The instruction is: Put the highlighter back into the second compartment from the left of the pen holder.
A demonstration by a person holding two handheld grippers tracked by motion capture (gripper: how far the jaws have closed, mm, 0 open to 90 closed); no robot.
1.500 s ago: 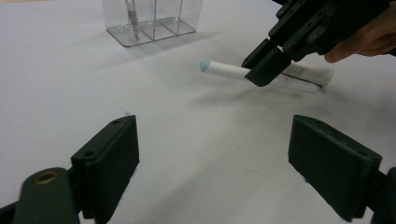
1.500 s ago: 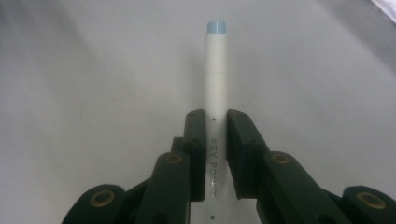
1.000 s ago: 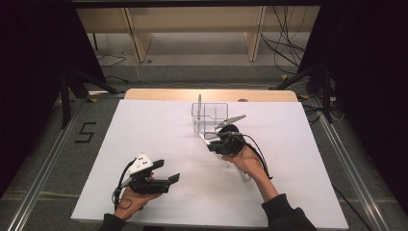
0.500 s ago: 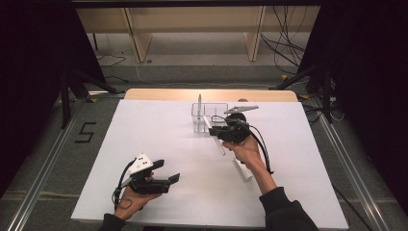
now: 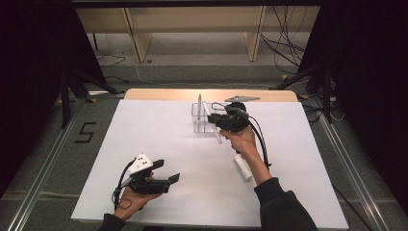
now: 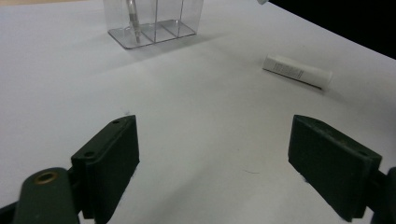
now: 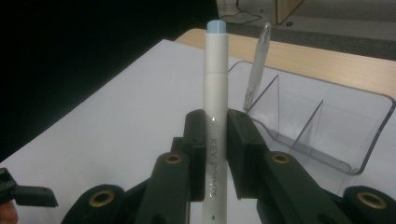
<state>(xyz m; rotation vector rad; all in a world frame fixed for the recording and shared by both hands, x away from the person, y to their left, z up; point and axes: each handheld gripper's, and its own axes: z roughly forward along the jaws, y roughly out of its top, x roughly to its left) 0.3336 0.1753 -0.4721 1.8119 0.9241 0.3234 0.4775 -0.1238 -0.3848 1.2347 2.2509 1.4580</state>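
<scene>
Right gripper: pinching a white marker at mid-length, jaws pressing on both its sides.
Marker axis: in the right gripper view it is running from 6 to 12 o'clock, blue tip pointing to 12.
Marker place: in the high view it is hanging at the clear organizer's 3 o'clock edge, slanting from 11 to 5.
Organizer: holding a clear pen upright.
Left gripper: jaws standing spread over bare white table.
White tube: lying flat at 1 o'clock in the left gripper view.

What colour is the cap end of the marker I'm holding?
Pale blue on a white marker, clearest in the right gripper view.
</scene>
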